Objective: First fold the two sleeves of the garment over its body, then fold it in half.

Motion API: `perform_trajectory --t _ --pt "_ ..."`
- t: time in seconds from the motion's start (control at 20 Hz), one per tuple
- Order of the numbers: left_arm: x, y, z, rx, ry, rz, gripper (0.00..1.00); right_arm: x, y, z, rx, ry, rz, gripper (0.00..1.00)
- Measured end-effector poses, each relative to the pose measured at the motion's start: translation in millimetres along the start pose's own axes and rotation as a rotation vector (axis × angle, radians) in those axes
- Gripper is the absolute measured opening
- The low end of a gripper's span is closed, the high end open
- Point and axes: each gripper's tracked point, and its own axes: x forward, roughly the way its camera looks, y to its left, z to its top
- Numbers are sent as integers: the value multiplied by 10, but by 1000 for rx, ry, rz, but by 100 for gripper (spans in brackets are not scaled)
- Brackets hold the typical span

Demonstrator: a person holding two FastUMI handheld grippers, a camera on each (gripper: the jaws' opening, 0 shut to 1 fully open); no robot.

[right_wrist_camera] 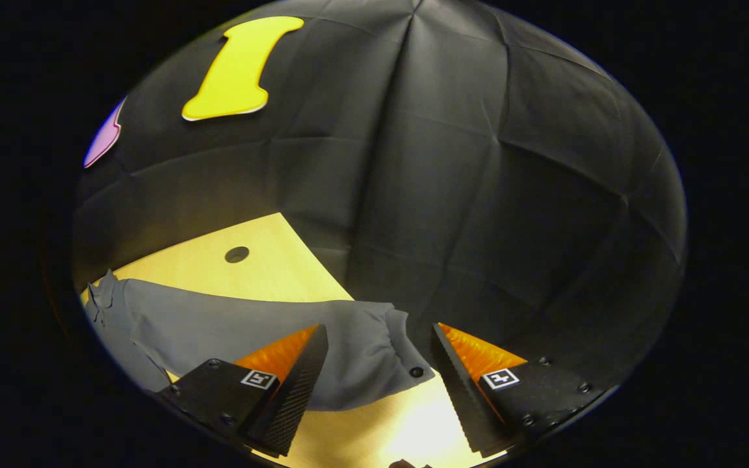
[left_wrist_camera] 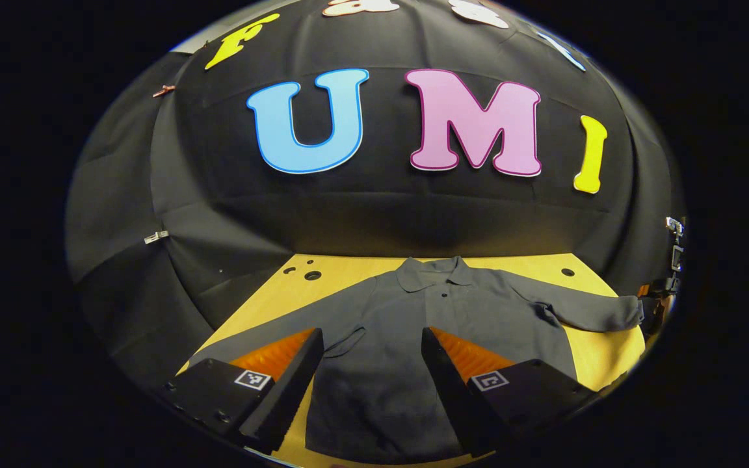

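Note:
A grey collared shirt [left_wrist_camera: 452, 312] lies flat on the wooden table [left_wrist_camera: 342, 266], collar toward the booth wall. Its right sleeve [left_wrist_camera: 595, 312] stretches out toward the table's right side, and its left sleeve runs down to the near left. My left gripper [left_wrist_camera: 371, 344] hovers open over the lower body of the shirt, nothing between its fingers. In the right gripper view the sleeve's cuff end [right_wrist_camera: 374, 351], with a small button, lies between the fingers of my right gripper [right_wrist_camera: 381, 338], which stands open just above it.
The table [right_wrist_camera: 264, 266] has round holes [left_wrist_camera: 313, 275] near its far corners [right_wrist_camera: 236, 254]. Black cloth walls close in behind and to the sides. The table's right edge runs close past the cuff.

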Motion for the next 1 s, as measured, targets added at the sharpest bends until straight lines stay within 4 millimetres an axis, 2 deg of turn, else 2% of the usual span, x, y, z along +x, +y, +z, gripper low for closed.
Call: perform_trajectory --t 0.25,0.3,0.35,0.45,0.65,0.85,0.9,1.0 --pt "85 -146 -23 25 20 -25 95 316 -44 -305 66 143 20 98" --pt "101 -165 -19 31 23 -29 98 344 -58 -338 84 162 20 98" --pt "118 -188 -29 35 27 -34 94 356 -99 -372 91 174 14 98" --pt "137 -259 -31 33 33 -55 95 406 -131 -416 86 193 -9 99" --pt "161 -368 -11 44 32 -83 95 582 -36 -732 88 289 -6 99" --pt "148 -438 -14 43 32 -99 95 572 -26 -708 110 293 11 97" --pt "140 -444 -15 42 33 -99 95 546 -26 -676 115 288 17 76" --pt "142 -427 -27 35 35 -93 94 534 -2 -676 106 294 31 62"
